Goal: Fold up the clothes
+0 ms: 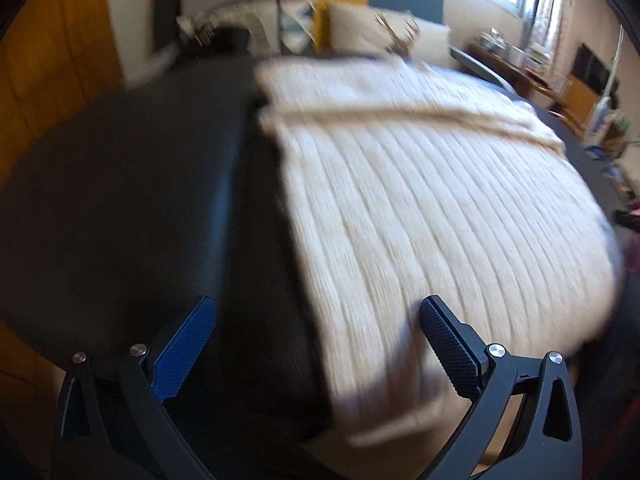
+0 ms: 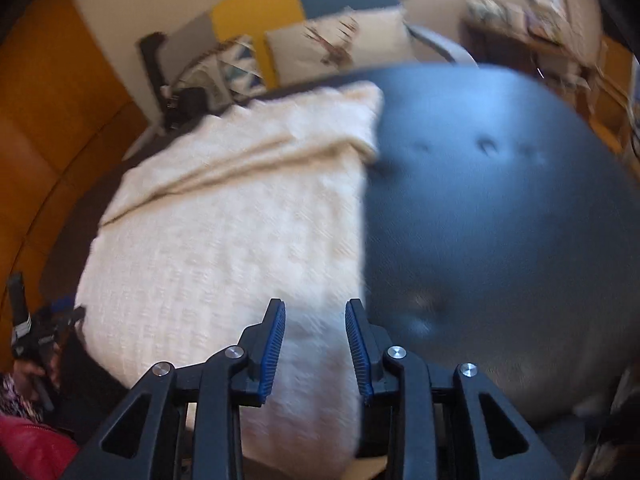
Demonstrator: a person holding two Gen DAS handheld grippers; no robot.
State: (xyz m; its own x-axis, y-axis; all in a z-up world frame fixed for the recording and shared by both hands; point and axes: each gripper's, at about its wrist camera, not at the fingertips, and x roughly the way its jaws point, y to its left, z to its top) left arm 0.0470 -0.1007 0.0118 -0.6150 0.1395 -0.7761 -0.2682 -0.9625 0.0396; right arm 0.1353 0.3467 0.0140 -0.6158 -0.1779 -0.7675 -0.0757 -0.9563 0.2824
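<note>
A cream ribbed knit garment (image 1: 420,208) lies flat on a dark padded surface (image 1: 132,200), with a fold across its far end. My left gripper (image 1: 316,320) is open wide just above the garment's near left edge, one finger over the dark surface and the other over the knit. In the right wrist view the same garment (image 2: 224,232) fills the left half. My right gripper (image 2: 316,336) hovers over its near right edge, open with a narrow gap and nothing pinched. The left gripper (image 2: 40,332) shows small at the far left. Both views are blurred.
The dark tufted surface (image 2: 500,220) stretches bare to the right of the garment. Behind it are pale pillows (image 1: 372,28), yellow and teal panels (image 2: 260,12), an orange wooden wall (image 1: 52,60) on the left and a cluttered desk (image 1: 516,60) by a window.
</note>
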